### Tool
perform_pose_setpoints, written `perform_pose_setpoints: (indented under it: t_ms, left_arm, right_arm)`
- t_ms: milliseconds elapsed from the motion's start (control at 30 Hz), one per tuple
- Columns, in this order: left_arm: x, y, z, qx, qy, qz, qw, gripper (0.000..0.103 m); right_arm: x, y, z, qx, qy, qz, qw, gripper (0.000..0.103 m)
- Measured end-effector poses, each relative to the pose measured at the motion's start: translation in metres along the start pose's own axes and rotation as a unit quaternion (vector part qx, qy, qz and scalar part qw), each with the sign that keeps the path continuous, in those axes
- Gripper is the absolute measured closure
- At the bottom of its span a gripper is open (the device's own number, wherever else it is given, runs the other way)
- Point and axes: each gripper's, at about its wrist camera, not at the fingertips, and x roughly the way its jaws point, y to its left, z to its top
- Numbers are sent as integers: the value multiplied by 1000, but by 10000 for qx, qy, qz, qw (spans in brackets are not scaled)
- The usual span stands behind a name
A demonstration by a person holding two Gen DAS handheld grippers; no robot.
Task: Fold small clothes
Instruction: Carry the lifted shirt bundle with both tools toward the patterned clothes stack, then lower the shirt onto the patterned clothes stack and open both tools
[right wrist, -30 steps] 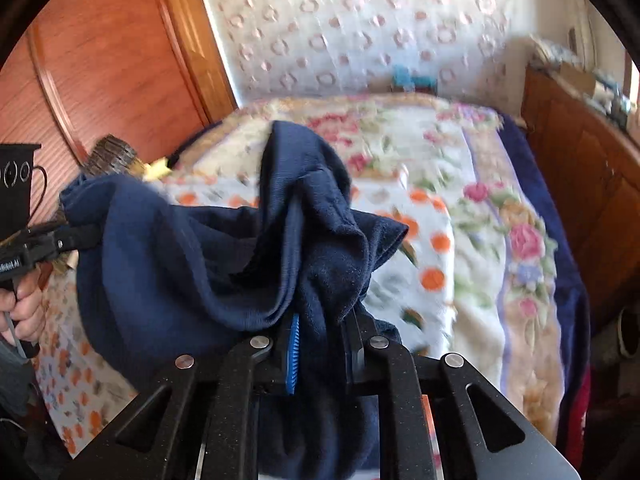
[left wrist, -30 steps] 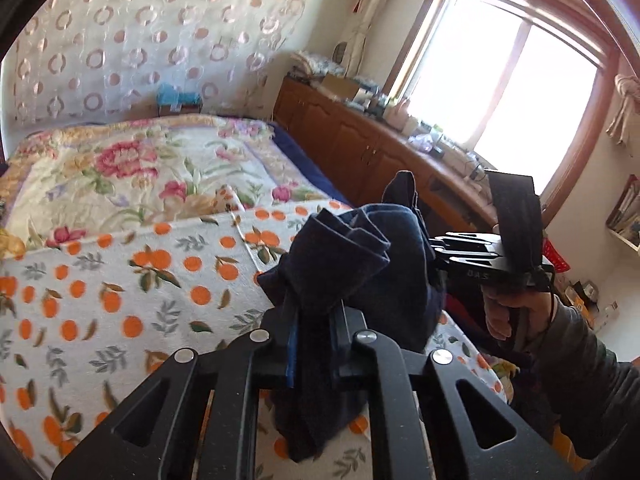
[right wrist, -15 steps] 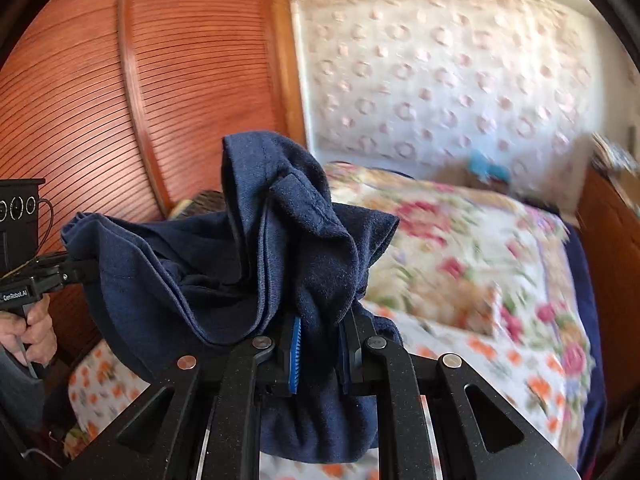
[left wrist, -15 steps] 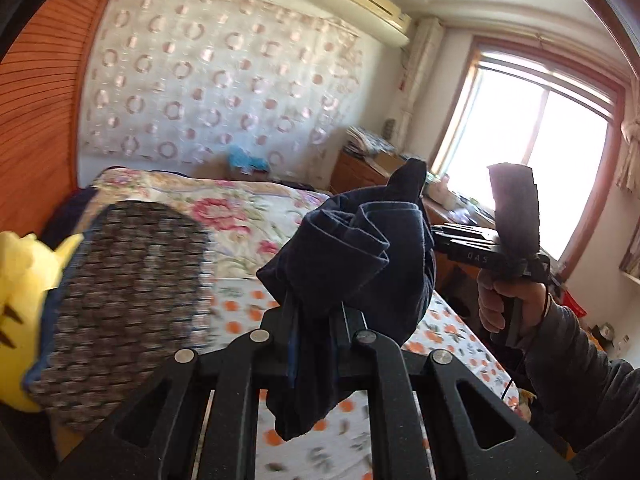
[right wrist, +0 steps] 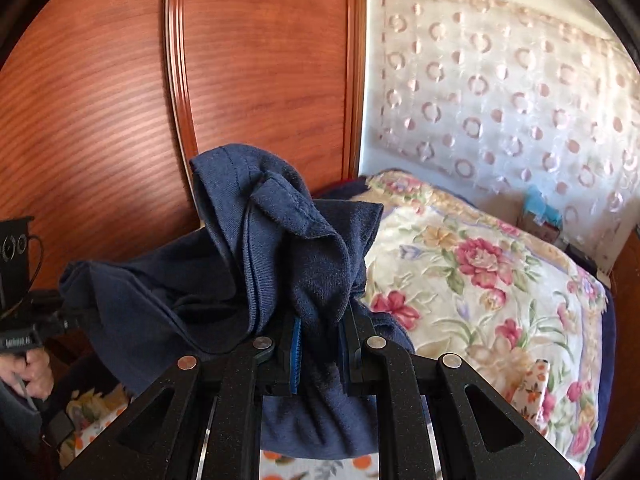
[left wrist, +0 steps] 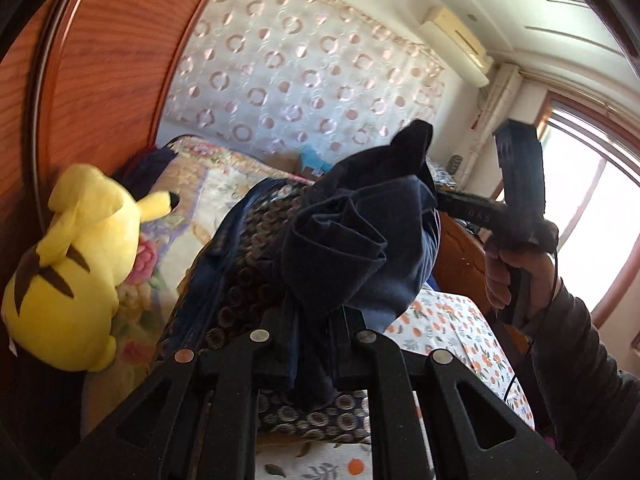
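Note:
A dark navy garment (left wrist: pixel 360 240) hangs bunched in the air between my two grippers. My left gripper (left wrist: pixel 310 344) is shut on one bunched edge of it. My right gripper (right wrist: pixel 318 352) is shut on another edge of the navy garment (right wrist: pixel 280 264), with blue pads showing beside the cloth. The right gripper (left wrist: pixel 516 200) also shows in the left wrist view, held in a hand at the right. The left gripper (right wrist: pixel 24 320) shows at the left edge of the right wrist view. The cloth sags loosely and is lifted off the bed.
A yellow plush toy (left wrist: pixel 76 272) and a dark patterned pillow (left wrist: pixel 240 276) lie by the wooden headboard (right wrist: pixel 120 100). An orange-dotted sheet (left wrist: pixel 452 320) and a floral quilt (right wrist: pixel 480 280) cover the bed. A window (left wrist: pixel 592 216) is at the right.
Both grippers have lifted the garment off the bed and swung toward the headboard. The plush toy and pillow have come into the left wrist view. Both grips have held.

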Motion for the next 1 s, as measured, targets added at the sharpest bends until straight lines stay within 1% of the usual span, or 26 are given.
perform_pose_setpoints:
  t_ms: [100, 267, 333, 433, 467, 500, 533, 567, 600, 633, 667, 700, 733, 767, 800, 867, 900, 933, 1000]
  left_arm:
    - [2, 13, -7, -120, -31, 37, 9999, 91]
    - [2, 24, -14, -257, -33, 162, 9995, 91]
    - [7, 28, -17, -290, 23, 265, 9992, 91]
    - [14, 37, -17, -307, 92, 461, 9984, 90]
    - [16, 37, -17, -291, 118, 538, 9981, 89]
    - [12, 37, -20, -239, 148, 601, 9978, 84]
    - [13, 35, -21, -165, 168, 650, 9976, 81]
    - [12, 33, -21, -116, 172, 679, 9975, 75]
    - [12, 31, -22, -54, 164, 713, 9973, 71]
    - [11, 30, -21, 2, 149, 731, 9972, 68]
    - [10, 29, -20, 57, 130, 739, 9972, 60]
    - [8, 28, -19, 88, 108, 719, 9973, 58]
    - [7, 27, -18, 112, 86, 704, 9974, 57]
    - [4, 26, -17, 153, 46, 726, 9972, 51]
    - [0, 24, -16, 204, -34, 768, 9968, 41]
    - [-11, 17, -14, 307, -303, 904, 9950, 33]
    - [-16, 15, -13, 334, -426, 961, 9939, 29]
    - [-22, 12, -11, 354, -573, 1028, 9924, 27]
    - [-30, 5, -6, 408, -860, 1158, 9887, 25]
  right_arm:
    - [36, 1, 16, -180, 230, -26, 9996, 89]
    - [83, 4, 41, -372, 414, 85, 9984, 89]
    - [104, 4, 46, -449, 541, 98, 9975, 88]
    - [132, -4, 44, -399, 741, 99, 9964, 87]
    - [137, -6, 43, -365, 775, 105, 9963, 85]
    - [141, -8, 45, -330, 765, 98, 9965, 79]
    - [144, -10, 47, -269, 736, 48, 9969, 73]
    - [144, -13, 48, -188, 694, 10, 9974, 71]
    - [143, -14, 48, -116, 629, -33, 9979, 65]
    - [140, -18, 48, -71, 549, -93, 9984, 62]
    - [136, -14, 47, -54, 455, -168, 9988, 61]
    - [124, -6, 45, -36, 317, -254, 9992, 60]
    - [117, -7, 43, -11, 173, -348, 9992, 60]
    - [107, -4, 40, 18, 14, -496, 9988, 60]
    - [99, -4, 37, 63, -162, -619, 9979, 60]
    - [78, 1, 30, 101, -595, -755, 9953, 60]
    - [71, 2, 27, 99, -781, -758, 9940, 60]
    - [66, 5, 23, 85, -883, -653, 9939, 60]
    - [63, 10, 15, 91, -901, -258, 9956, 60]
